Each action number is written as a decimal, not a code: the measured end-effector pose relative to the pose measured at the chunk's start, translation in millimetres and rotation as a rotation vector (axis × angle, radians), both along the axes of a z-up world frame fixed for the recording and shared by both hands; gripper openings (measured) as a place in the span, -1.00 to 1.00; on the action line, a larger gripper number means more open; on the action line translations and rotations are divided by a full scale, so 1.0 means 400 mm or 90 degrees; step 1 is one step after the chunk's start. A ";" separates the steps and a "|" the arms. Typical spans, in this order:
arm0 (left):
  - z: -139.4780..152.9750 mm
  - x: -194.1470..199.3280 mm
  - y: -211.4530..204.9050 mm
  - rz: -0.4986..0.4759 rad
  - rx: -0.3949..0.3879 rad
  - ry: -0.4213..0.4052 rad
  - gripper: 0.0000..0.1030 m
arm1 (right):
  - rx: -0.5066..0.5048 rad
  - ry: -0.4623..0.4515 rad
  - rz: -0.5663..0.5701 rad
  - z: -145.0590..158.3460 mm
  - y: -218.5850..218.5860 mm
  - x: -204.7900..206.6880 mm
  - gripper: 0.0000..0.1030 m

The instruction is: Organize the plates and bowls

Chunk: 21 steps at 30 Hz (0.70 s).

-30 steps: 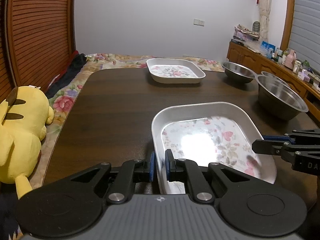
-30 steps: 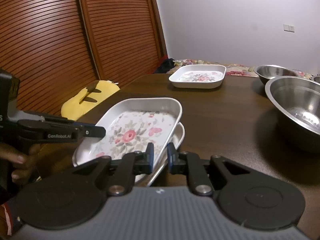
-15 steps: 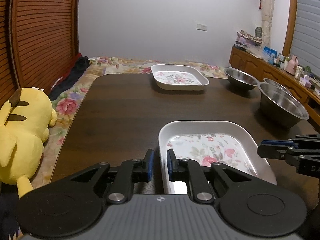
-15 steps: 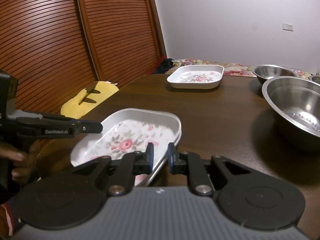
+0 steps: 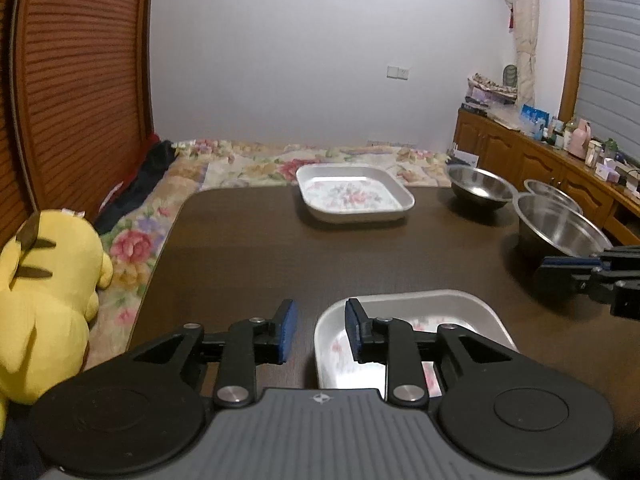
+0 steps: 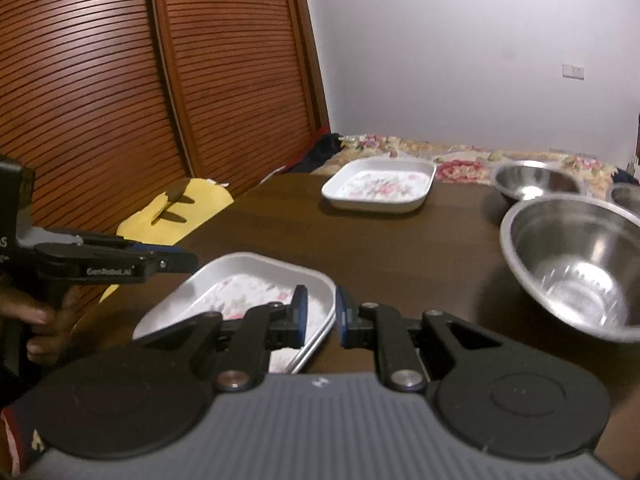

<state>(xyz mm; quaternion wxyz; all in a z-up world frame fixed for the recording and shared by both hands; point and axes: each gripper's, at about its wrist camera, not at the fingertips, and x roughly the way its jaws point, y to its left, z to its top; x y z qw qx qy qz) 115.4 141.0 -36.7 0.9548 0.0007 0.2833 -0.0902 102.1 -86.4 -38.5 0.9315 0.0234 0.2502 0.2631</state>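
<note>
A white floral plate [image 5: 416, 322] lies stacked on another at the table's near edge; it also shows in the right wrist view [image 6: 248, 292]. My left gripper [image 5: 319, 330] is open, its fingers astride the plate's left rim, apart from it. My right gripper [image 6: 320, 314] is open astride the plate's right corner. A second floral plate [image 5: 354, 192] sits at the far side, also in the right wrist view [image 6: 380, 186]. Three steel bowls stand at the right: a large one [image 6: 580, 260], a middle one [image 5: 480, 188] and a small one [image 5: 554, 192].
The dark wooden table [image 5: 300, 260] has a yellow plush toy [image 5: 44, 296] off its left edge on a floral mat [image 5: 132, 240]. A slatted wooden door [image 6: 120, 80] stands at the left. A wooden sideboard [image 5: 560, 172] with small items runs along the right wall.
Both grippers lowered the plate onto the one beneath, then opened and let go of its rims. Both have drawn back and up a little.
</note>
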 end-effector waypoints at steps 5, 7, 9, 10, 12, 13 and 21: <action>0.026 0.050 -0.001 0.000 0.009 -0.015 -0.38 | -0.019 -0.019 0.006 0.045 -0.015 0.031 -0.67; 0.036 0.076 0.000 0.001 0.016 -0.021 -0.38 | -0.025 -0.023 0.008 0.059 -0.020 0.046 -0.67; 0.043 0.101 0.003 0.002 0.020 -0.023 -0.38 | -0.030 -0.024 0.012 0.072 -0.025 0.064 -0.67; 0.047 0.117 0.004 0.001 0.022 -0.024 -0.38 | -0.033 -0.025 0.014 0.079 -0.027 0.073 -0.67; 0.054 0.148 0.007 0.003 0.027 -0.025 -0.38 | -0.038 -0.023 0.019 0.089 -0.029 0.095 -0.67; 0.056 0.163 0.008 0.004 0.029 -0.024 -0.38 | -0.037 -0.019 0.023 0.093 -0.033 0.107 -0.67; 0.072 0.279 0.000 -0.001 0.032 -0.015 -0.27 | -0.038 0.003 0.027 0.132 -0.040 0.219 -0.55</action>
